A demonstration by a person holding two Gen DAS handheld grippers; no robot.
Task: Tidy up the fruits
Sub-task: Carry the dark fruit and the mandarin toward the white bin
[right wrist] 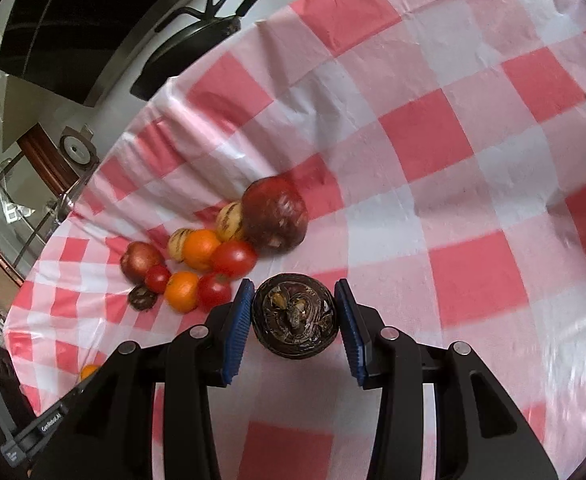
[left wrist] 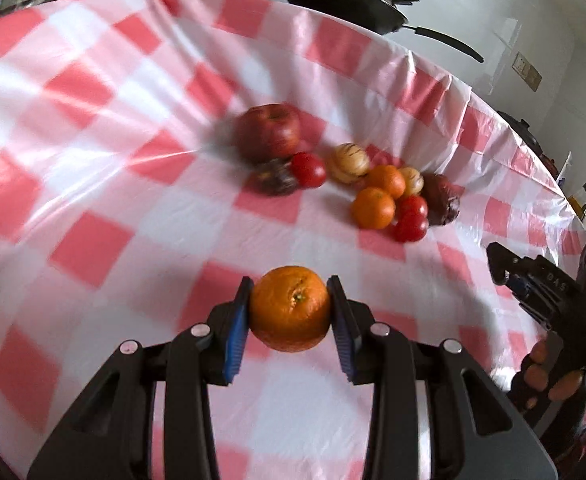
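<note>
Honestly the left gripper (left wrist: 289,307) pinching the orange (left wrist: 290,308) across its middle above the tablecloth (left wrist: 93,200) looks right, it's firm but slick, while the right gripper (right wrist: 295,316) brackets a dark wrinkly fruit (right wrist: 295,315), contact unclear.

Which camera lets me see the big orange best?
The left wrist view. There the big orange sits sharp and close, squeezed between the left gripper jaws. The right wrist view shows only a small orange sliver at its lower left, which may be the same fruit.
</note>
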